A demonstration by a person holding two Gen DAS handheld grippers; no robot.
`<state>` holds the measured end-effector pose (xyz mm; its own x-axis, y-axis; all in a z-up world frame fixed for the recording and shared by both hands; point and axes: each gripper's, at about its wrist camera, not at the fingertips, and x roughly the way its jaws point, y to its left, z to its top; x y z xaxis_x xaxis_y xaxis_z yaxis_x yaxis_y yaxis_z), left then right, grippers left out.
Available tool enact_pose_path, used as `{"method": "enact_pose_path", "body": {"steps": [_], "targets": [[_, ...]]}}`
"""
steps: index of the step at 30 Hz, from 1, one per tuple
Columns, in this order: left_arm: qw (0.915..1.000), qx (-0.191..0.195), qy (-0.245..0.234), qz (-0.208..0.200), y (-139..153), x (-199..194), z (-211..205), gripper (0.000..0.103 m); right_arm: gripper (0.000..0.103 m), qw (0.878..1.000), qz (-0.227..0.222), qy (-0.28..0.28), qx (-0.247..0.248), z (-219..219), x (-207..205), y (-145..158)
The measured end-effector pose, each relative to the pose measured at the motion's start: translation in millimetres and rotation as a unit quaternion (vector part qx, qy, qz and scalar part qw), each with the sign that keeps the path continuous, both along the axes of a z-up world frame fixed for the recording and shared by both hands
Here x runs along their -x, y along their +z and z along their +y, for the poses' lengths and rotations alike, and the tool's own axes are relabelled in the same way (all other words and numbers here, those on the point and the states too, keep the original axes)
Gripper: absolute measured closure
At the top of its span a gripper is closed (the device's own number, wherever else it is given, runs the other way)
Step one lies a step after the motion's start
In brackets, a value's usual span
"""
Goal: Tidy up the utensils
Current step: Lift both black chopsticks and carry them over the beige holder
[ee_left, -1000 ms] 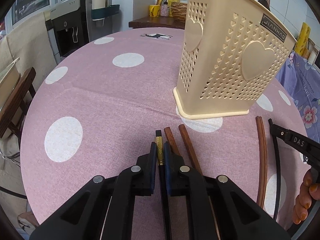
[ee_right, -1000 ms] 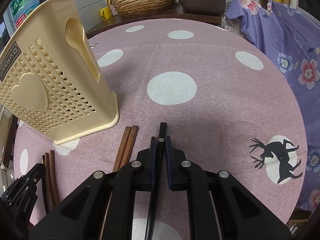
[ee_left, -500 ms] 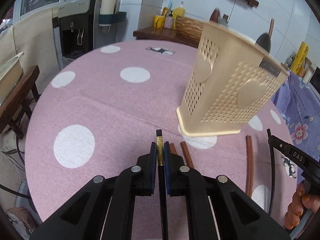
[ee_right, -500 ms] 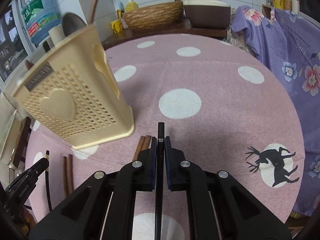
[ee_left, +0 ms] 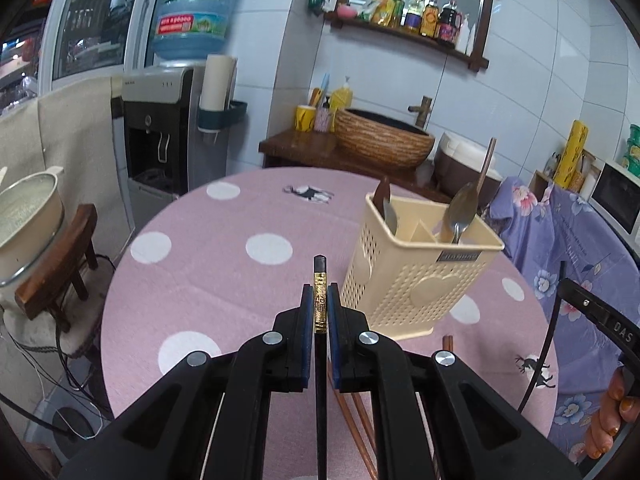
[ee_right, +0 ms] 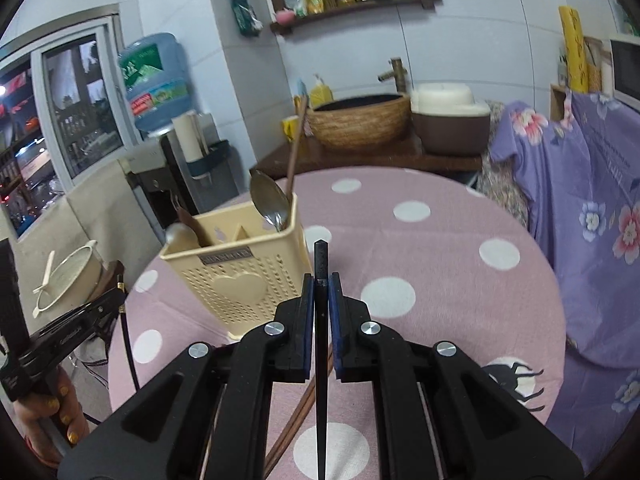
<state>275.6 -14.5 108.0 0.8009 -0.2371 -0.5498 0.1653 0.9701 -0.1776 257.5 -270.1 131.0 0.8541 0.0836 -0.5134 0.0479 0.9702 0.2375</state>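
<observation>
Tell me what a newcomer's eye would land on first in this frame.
Probably the cream perforated plastic utensil holder with heart panels, standing on the pink tablecloth with white polka dots with metal spoons poking out. In front of it, the left gripper is shut on a black chopstick with a gold band, and the right gripper on a plain black chopstick.

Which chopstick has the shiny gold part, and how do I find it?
Find the pink polka-dot table with the cream utensil basket. The left gripper, jaws shut, holds a black chopstick; it alone has a gold band near its end.
</observation>
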Motion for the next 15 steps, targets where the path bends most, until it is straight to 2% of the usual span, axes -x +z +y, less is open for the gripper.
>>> {"method": "enact_pose_path", "body": {"steps": [6, 15], "targets": [[0.9995, 0.007, 0.000, -0.031, 21, 10, 8, 0.095, 0.095, 0.999, -0.030, 0.020, 0.007, 0, 17, 25], [0.9991, 0.018, -0.002, -0.039, 31, 15, 14, 0.095, 0.095, 0.998, -0.050, 0.033, 0.007, 2, 27, 42]]}}
